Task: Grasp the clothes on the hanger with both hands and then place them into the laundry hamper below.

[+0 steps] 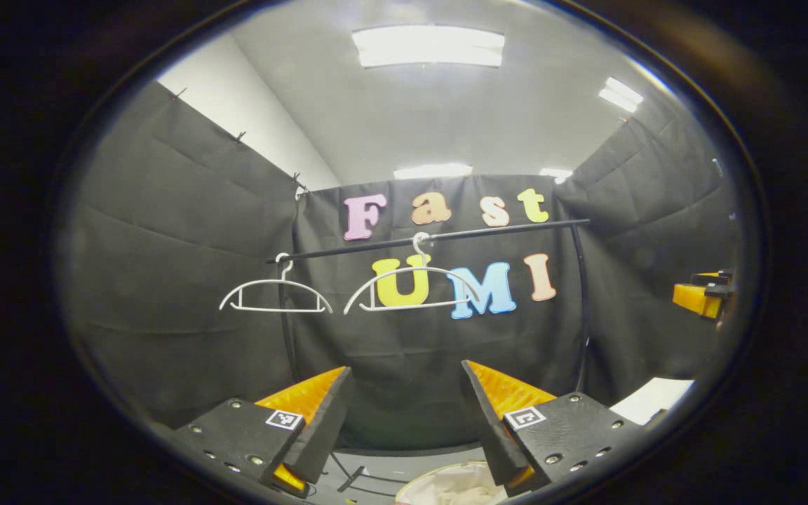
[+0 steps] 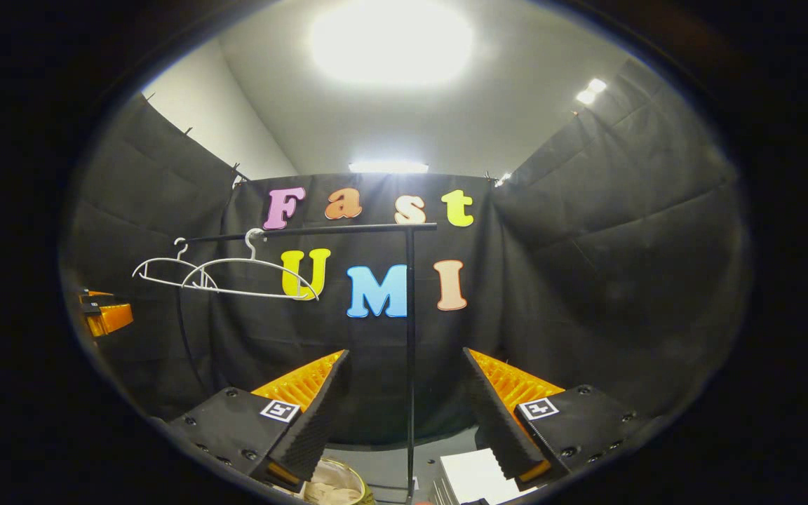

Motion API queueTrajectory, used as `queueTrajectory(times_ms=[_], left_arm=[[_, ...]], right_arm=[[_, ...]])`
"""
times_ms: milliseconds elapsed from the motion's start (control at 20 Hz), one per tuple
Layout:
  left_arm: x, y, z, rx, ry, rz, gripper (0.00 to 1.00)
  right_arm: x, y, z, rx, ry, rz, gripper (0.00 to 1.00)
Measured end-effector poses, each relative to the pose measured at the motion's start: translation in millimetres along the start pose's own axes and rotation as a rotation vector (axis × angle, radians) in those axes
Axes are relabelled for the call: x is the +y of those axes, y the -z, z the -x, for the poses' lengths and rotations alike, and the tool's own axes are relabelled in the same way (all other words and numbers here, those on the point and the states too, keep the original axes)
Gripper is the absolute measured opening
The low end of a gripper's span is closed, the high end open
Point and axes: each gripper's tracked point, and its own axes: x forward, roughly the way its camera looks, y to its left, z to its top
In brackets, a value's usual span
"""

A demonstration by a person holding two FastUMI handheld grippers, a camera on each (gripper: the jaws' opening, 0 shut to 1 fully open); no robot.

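my left claw (image 1: 406,393) and right claw (image 2: 404,382) are held level, facing the rail (image 1: 439,237), fingers apart and empty. two bare white hangers (image 1: 275,294) hang from the rail, long axes along it. the hamper (image 1: 454,484), with pale clothes inside, sits low between my left fingers.

A black clothes rail (image 1: 439,238) spans the booth's far side on thin black uprights (image 2: 410,337); black cloth walls (image 1: 165,231) enclose it, pinned along their top edges; bright ceiling light panels (image 1: 428,46) glow overhead; a white sheet (image 2: 473,475) lies low on the floor.
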Motion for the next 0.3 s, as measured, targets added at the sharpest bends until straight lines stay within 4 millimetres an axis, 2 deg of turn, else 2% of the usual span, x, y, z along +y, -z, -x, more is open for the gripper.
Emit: queueTrajectory(times_ms=[300], left_arm=[[-1.5, -0.7, -3.9, -0.010, 0.003, 0.004, 0.89]], right_arm=[[-3.1, -1.1, 0.6, -0.007, 0.014, 0.009, 0.92]])
